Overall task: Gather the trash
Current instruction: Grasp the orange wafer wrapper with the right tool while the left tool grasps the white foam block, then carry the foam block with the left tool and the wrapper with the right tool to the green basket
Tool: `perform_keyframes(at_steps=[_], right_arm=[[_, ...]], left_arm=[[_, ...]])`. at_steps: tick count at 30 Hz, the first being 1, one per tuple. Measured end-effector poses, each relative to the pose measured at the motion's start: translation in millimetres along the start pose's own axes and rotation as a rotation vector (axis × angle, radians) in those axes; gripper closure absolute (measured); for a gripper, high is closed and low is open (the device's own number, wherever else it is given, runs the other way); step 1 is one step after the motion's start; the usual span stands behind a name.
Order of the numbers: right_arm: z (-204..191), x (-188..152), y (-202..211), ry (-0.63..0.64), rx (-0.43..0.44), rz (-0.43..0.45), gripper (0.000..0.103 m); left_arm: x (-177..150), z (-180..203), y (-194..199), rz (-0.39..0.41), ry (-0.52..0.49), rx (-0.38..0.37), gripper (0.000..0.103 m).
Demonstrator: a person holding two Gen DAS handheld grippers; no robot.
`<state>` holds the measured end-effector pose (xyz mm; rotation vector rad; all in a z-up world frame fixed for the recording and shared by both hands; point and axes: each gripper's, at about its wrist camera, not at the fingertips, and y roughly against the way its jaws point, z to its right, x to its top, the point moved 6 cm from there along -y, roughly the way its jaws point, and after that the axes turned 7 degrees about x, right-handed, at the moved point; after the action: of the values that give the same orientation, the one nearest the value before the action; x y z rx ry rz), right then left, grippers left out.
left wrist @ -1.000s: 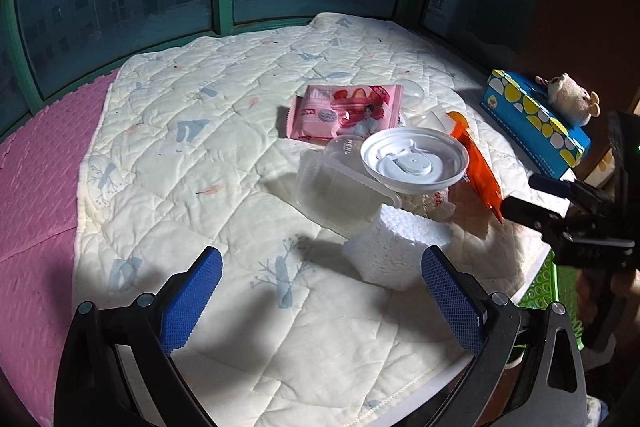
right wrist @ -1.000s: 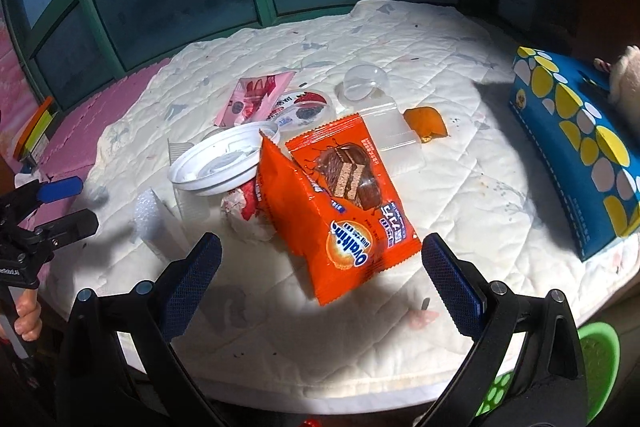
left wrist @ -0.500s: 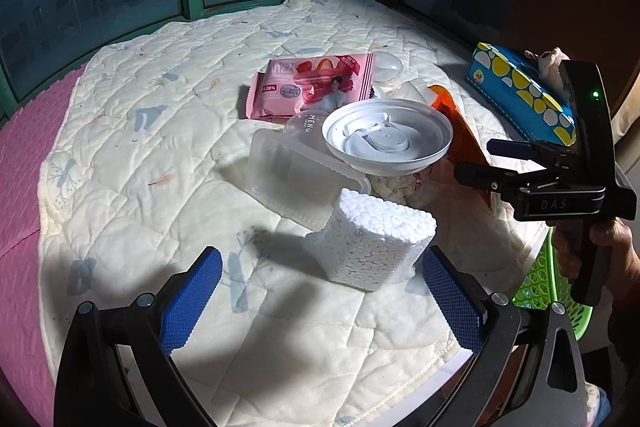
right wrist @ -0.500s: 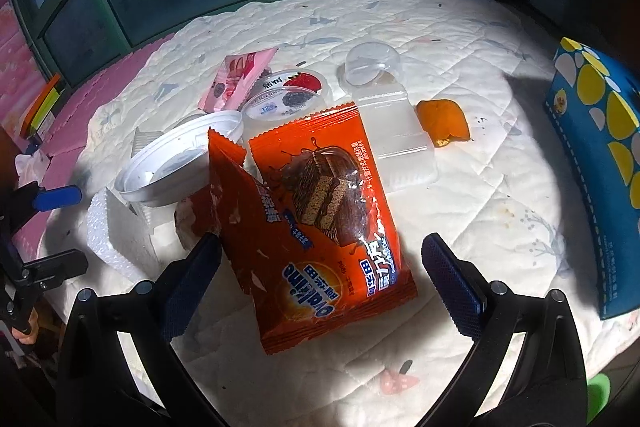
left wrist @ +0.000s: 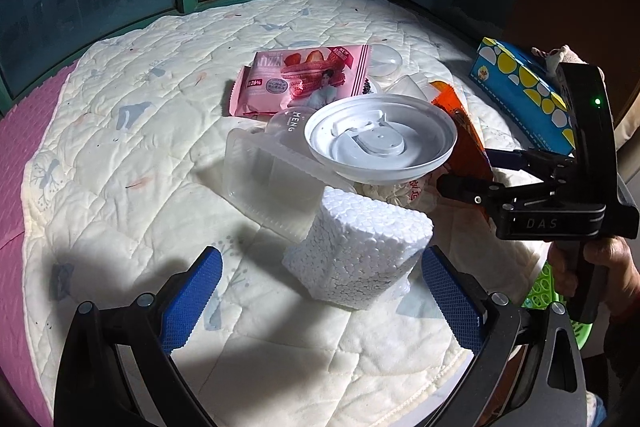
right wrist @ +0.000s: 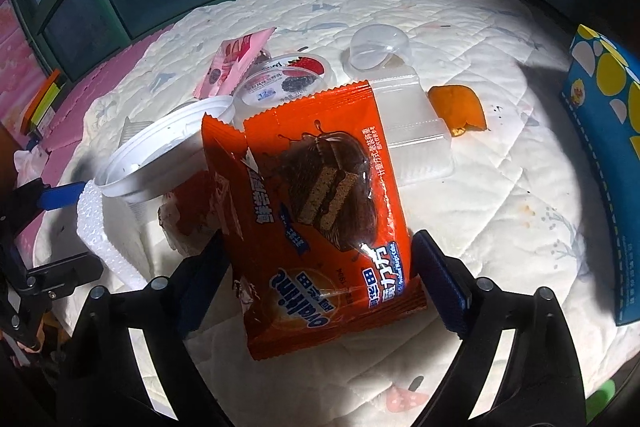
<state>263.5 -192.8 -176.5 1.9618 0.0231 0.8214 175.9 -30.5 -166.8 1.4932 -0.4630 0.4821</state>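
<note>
A white foam block (left wrist: pixel 360 247) lies on the quilted mat (left wrist: pixel 140 155), just ahead of my left gripper (left wrist: pixel 320 291) and between its blue pads. That gripper is open and the pads do not touch the block. My right gripper (right wrist: pixel 320 283) straddles the lower end of an orange snack wrapper (right wrist: pixel 320 195). Its jaws are closing, with the wrapper between them and no firm press showing. A white plastic lid (left wrist: pixel 380 143), a clear tray (left wrist: pixel 272 179) and a pink wrapper (left wrist: pixel 304 79) are piled behind the foam.
A yogurt cup (right wrist: pixel 280 79), a clear dome (right wrist: pixel 376 47), a second clear tray (right wrist: pixel 412 139) and an orange peel (right wrist: pixel 456 107) lie farther back. A blue tissue box (right wrist: pixel 604 131) stands at the right edge. A green basket (left wrist: pixel 556 291) sits below the mat's edge. Windows run behind.
Both grippers came down and forward toward the pile. The foam block now sits between the left pads. The right fingers narrowed around the orange wrapper.
</note>
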Motion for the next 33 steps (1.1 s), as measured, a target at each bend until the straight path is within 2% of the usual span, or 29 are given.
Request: perform_keyframes(at_steps=[4,21,23,28,31,33], right_arm=[[1,-3,4,-0.02,-0.005,0.011,0.027],[-13,-19,42,-0.093,-0.01,0.103,0.031],[-14,-23,51,-0.112,-0.011,0.121,0.031],[-14,-39,71,-0.163,-0.021,0.162,0.031],[-12,-51,82,-0.19,-0.036,0.178,0.031],[-12,-59,88,-0.204,-0.052,0.188,0.031]], left_arm=[[2,3,-2,0.003,0.007,-0.016,0.007],[7,2,-4,0.038,0.002,-0.054,0.009],[8,2,-6,0.034,-0.001,-0.065,0.02],[7,4,-3,0.032,0.001,-0.121,0.036],[4,8,5,0.042,-0.019,-0.131,0.044],[1,10,11,0.045,-0.027,-0.144,0.046]])
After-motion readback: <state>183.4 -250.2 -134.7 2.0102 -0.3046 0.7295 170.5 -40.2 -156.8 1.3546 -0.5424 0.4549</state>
